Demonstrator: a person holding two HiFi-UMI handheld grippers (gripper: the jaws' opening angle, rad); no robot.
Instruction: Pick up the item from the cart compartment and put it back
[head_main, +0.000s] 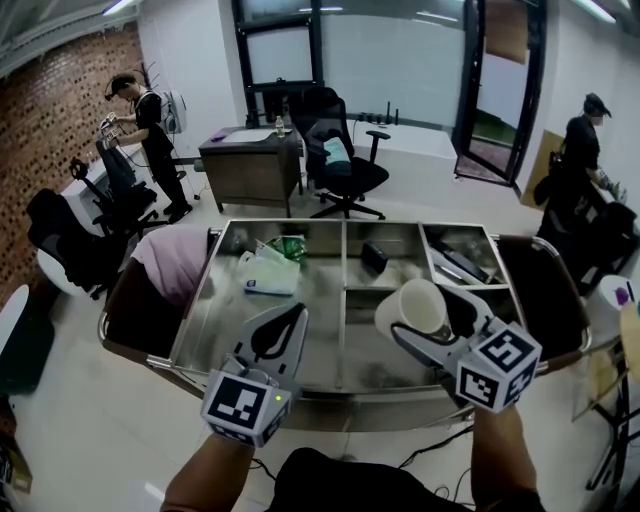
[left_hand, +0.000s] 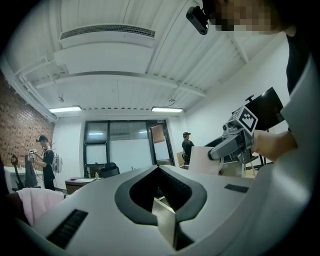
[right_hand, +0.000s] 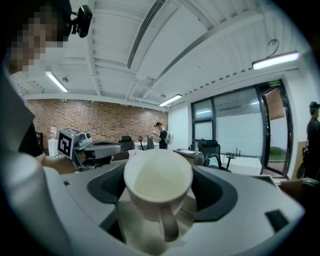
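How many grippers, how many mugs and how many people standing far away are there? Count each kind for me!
Grippers: 2, the left gripper with its jaws together and the right gripper
Mugs: 1, the white mug held in the right gripper's jaws
People standing far off: 2, the person by the brick wall and the person by the door
Total: 5

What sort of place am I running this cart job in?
Most likely an open-plan office: black swivel office chairs beside a grey desk, a red brick wall and tall glass partitions. The right gripper holds a white ceramic mug over the compartmented steel cart.
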